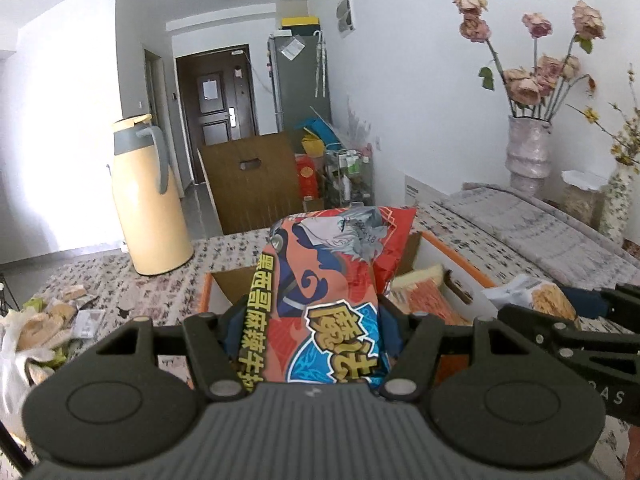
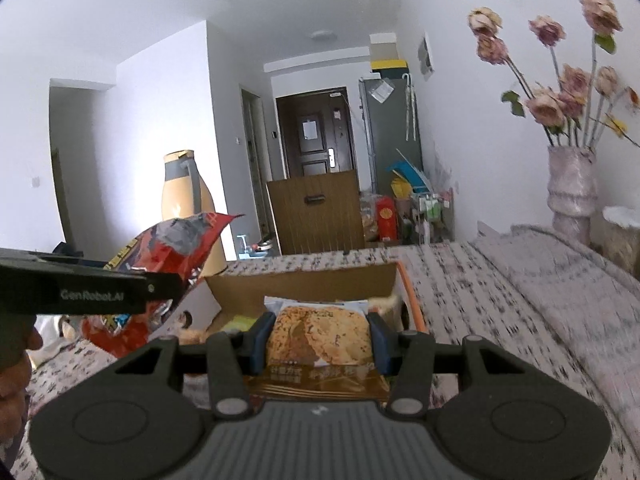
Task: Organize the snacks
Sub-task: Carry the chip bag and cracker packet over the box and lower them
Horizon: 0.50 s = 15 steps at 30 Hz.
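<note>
My left gripper [image 1: 310,326] is shut on a large red and blue snack bag [image 1: 328,276] with yellow lettering, held upright above the near left corner of an open cardboard box [image 1: 460,264] with orange edges. The same bag [image 2: 168,252] shows at the left of the right wrist view. My right gripper [image 2: 318,340] is shut on a flat packet picturing a brown crispy cake [image 2: 320,336], held over the box [image 2: 304,280]. That packet [image 1: 548,300] and the right gripper [image 1: 580,308] show at the right of the left wrist view. Other snack packs [image 1: 424,296] lie inside the box.
The box stands on a table with a patterned cloth [image 1: 160,288]. A cream thermos jug [image 1: 146,196] stands at the back left. Loose snacks in wrappers [image 1: 44,320] lie at the left. A vase of dried roses [image 1: 528,148] and a folded cloth [image 1: 532,224] are at the right.
</note>
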{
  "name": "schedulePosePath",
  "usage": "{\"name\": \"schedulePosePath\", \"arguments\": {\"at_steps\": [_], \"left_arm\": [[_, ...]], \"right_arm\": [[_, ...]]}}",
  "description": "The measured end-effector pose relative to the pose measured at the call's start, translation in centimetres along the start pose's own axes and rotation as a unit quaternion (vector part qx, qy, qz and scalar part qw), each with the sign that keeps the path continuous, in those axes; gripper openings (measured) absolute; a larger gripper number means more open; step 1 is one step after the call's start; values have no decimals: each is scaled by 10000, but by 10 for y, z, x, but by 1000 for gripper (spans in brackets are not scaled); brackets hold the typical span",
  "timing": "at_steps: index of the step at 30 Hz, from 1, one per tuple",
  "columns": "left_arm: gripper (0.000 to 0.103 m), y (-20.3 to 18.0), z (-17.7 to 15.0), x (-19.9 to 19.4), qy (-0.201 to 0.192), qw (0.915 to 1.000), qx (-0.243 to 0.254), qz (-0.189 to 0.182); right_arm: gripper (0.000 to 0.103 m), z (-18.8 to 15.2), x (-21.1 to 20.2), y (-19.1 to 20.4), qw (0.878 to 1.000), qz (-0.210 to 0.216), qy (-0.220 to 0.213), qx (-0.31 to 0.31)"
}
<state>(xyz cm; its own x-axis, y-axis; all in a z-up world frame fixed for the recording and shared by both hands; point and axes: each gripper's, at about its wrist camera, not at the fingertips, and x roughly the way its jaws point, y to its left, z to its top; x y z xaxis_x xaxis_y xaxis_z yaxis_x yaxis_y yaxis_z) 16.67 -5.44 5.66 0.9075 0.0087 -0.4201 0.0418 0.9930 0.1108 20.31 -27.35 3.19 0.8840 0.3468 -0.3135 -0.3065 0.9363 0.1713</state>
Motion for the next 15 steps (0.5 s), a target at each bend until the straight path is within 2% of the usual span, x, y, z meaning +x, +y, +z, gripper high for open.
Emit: {"name": "schedulePosePath", "arguments": {"at_steps": [9, 15], "left_arm": [[65, 15, 8, 42, 165, 9994, -253, 142], [65, 22, 3, 70, 336, 9982, -421, 249]], "right_arm": [[48, 31, 53, 6, 9999, 63, -6, -112], [48, 32, 93, 6, 9998, 36, 205, -73]]}}
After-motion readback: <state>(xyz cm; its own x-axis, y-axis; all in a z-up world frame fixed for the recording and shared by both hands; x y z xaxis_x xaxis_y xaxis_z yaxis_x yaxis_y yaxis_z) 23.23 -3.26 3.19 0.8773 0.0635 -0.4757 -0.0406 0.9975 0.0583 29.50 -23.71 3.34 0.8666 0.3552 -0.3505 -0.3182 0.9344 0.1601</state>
